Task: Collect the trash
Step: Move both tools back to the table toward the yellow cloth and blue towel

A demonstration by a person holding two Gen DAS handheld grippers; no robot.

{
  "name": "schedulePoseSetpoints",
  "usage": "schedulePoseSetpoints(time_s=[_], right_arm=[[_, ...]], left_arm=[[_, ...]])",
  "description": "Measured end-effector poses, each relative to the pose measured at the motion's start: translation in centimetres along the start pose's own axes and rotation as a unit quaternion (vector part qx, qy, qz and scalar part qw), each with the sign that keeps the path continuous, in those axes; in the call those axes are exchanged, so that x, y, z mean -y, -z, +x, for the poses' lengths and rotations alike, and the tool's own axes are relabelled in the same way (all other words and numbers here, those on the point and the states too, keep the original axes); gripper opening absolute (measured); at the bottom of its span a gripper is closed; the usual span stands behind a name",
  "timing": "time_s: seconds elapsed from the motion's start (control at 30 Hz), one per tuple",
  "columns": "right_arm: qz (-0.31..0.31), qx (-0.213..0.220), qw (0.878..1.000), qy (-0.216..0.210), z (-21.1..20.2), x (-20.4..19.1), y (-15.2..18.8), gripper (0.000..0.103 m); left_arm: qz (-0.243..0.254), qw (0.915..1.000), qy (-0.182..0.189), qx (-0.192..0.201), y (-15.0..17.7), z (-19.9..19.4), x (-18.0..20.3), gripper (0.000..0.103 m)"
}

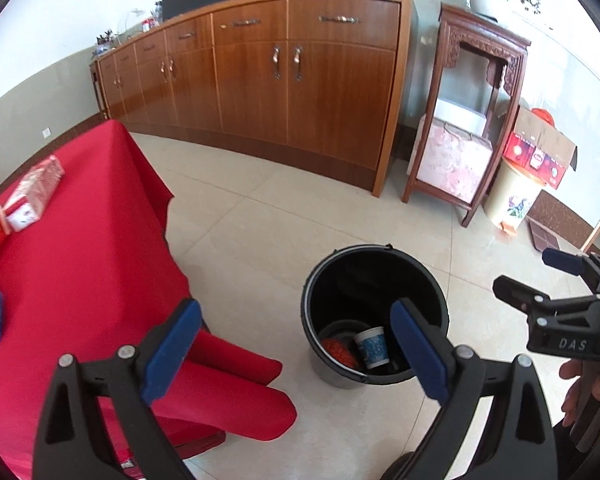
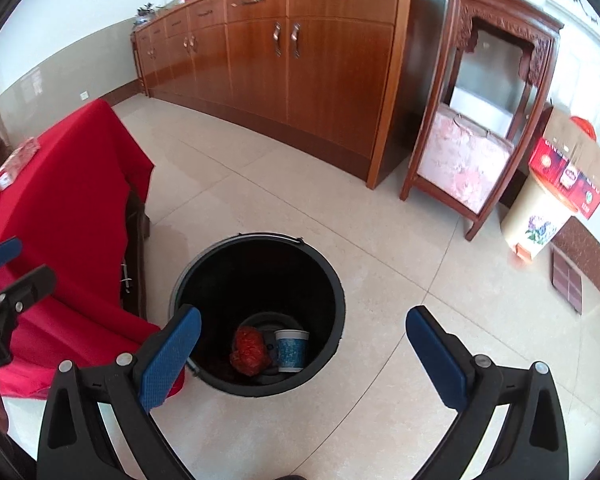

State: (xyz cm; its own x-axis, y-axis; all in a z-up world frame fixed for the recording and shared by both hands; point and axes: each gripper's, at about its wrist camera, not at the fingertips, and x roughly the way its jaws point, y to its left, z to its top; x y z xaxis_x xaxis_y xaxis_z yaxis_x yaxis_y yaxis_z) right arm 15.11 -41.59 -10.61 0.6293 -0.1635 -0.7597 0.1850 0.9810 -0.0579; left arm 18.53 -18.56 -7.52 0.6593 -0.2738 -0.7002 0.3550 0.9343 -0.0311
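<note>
your left gripper [image 1: 296, 354] and right gripper [image 2: 304, 354] gape wide, empty; black bin [image 2: 204, 276] lower centre, red-draped table [image 2: 80, 184] left.

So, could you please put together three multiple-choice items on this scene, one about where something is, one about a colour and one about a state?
1. Where is the paper cup?
A. On the red tablecloth
B. At the bottom of the black bucket
C. On the wooden stand's lower shelf

2. What colour is the crumpled wrapper beside the cup?
A. Red-orange
B. Green
C. White

3. How does the right gripper stand?
A. Shut on the cup
B. Shut on nothing
C. Open and holding nothing

Answers:
1. B: the cup sits inside the black bucket on the floor, upright or nearly so.
2. A: the wrapper is red-orange against the bucket's dark inside.
3. C: in the right wrist view its blue pads stand wide apart, and only the floor and the bucket below show between them.
</note>
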Motion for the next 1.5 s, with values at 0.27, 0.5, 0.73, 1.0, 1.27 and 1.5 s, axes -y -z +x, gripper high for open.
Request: schedulePoseSetpoints(time_s=[0.27, 0.5, 0.73, 1.0, 1.27, 1.5], right_arm=[[-0.008, 0.033, 0.999, -0.02, -4.2, -3.0, -0.5, 0.103], [-0.016, 0.069, 0.996, -0.056, -7.3, -7.0, -1.7, 0.103], [-0.027, 0.1, 0.99, -0.101, -9.1, -12.1, -3.1, 0.103], [-0.06, 0.121, 0.976, -0.171, -9.7, -20.1, -4.1, 0.103], [-0.112, 0.121, 0.958, -0.235, -11.4, -27.6, -3.7, 0.103], [-0.158, 0.125, 0.943, -0.264, -12.5, -33.8, -3.3, 0.103]], left_arm=[[-0.007, 0.9993, -0.026, 0.025, 0.3, -3.3, -2.0, 0.098], [-0.03, 0.9962, -0.052, 0.064, 1.7, -7.0, -5.7, 0.098], [-0.081, 0.9877, -0.106, 0.081, 3.8, -10.6, -11.3, 0.098], [-0.147, 0.971, -0.163, 0.094, 6.9, -15.1, -17.6, 0.098], [-0.189, 0.9445, -0.248, 0.104, 9.7, -18.7, -22.7, 0.098], [-0.221, 0.9307, -0.273, 0.1, 11.9, -19.8, -26.7, 0.098]])
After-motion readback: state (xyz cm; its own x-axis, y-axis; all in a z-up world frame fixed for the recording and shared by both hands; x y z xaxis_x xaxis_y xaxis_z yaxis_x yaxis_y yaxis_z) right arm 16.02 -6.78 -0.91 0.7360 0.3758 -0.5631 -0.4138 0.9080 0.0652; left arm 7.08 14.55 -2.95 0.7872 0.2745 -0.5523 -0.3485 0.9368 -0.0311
